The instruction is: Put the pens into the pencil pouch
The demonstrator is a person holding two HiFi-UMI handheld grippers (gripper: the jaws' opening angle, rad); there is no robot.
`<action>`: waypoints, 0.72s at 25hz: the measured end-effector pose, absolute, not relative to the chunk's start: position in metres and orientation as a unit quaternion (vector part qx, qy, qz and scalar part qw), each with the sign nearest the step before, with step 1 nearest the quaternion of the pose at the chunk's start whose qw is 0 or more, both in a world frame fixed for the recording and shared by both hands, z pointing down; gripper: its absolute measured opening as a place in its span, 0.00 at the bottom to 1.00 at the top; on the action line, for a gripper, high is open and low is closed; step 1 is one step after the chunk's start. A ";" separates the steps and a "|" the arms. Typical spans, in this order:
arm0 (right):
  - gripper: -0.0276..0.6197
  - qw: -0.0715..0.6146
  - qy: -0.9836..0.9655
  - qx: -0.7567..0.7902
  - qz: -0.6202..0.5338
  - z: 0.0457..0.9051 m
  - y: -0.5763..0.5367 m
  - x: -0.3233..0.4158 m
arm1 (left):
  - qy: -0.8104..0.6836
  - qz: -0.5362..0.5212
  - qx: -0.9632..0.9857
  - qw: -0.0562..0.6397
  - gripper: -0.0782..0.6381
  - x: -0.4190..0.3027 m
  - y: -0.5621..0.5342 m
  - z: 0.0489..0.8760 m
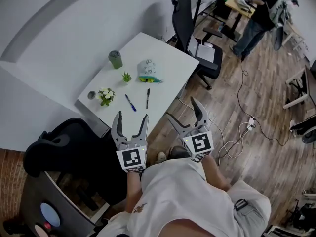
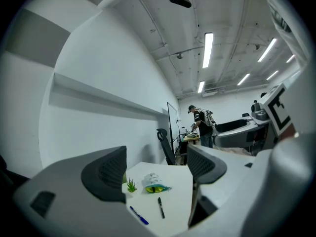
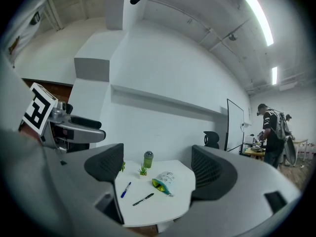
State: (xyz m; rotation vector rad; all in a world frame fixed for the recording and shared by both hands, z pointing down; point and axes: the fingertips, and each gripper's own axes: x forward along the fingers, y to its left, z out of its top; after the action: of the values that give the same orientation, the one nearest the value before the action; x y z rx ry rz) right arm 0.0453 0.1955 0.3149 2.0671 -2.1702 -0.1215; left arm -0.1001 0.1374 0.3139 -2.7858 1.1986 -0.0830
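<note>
Left gripper [image 1: 132, 116]: held out in front of the person's chest, at the near edge of the table. Its jaws are spread wide and nothing sits between them.

Right gripper [image 1: 183, 110]: just beside the left one and over the wooden floor, short of the table. Its jaws are also parted and empty.

Table [image 1: 165, 58]: white, with all the task's things lying on it, ahead of both grippers.

Blue pen [image 1: 130, 102]: flat on the tabletop, nearest the left gripper and untouched.

Black pen [image 1: 147, 98]: flat beside the blue pen but apart from it, and roughly parallel to it.

Pencil pouch [image 1: 148, 71]: pale with a green-and-yellow end, lying beyond the pens near the middle of the table. That end faces the pens and looks open, though this cannot be confirmed.

Plants: a flowering pot [image 1: 105, 96] sits at the left edge and a small green sprig [image 1: 127, 77] stands left of the pouch.

Tumbler [image 1: 115, 59]: green and upright, towards the far left side.

Background: a black office chair [image 1: 195, 31] stands past the table, and a person [image 1: 259, 11] stands at a distant desk.

Progress: nothing is done yet. Both pens are outside the pouch, so each has still to be picked up and put in.
</note>
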 end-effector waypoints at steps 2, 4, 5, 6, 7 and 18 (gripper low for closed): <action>0.69 0.071 -0.719 0.690 -0.040 0.316 0.186 0.050 | 0.392 -0.028 -0.918 0.053 0.64 -0.095 0.127 0.316; 0.69 0.071 -0.719 0.691 -0.038 0.317 0.177 0.053 | 0.391 -0.027 -0.919 0.049 0.64 -0.091 0.117 0.318; 0.69 0.071 -0.718 0.691 -0.037 0.318 0.172 0.055 | 0.392 -0.026 -0.919 0.045 0.64 -0.089 0.113 0.318; 0.69 0.072 -0.718 0.692 -0.036 0.319 0.168 0.057 | 0.392 -0.026 -0.918 0.043 0.64 -0.087 0.109 0.319; 0.69 0.072 -0.718 0.692 -0.036 0.319 0.163 0.060 | 0.392 -0.029 -0.918 0.045 0.64 -0.085 0.104 0.321; 0.67 0.070 -0.730 0.680 -0.024 0.332 0.100 0.099 | 0.402 -0.049 -0.913 0.043 0.64 -0.046 0.048 0.336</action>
State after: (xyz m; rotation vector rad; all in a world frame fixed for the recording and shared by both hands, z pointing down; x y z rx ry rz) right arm 0.0995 0.0999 0.3318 2.0455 -2.1949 -0.0722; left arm -0.0461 0.0483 0.3364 -2.7928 1.2287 -0.1495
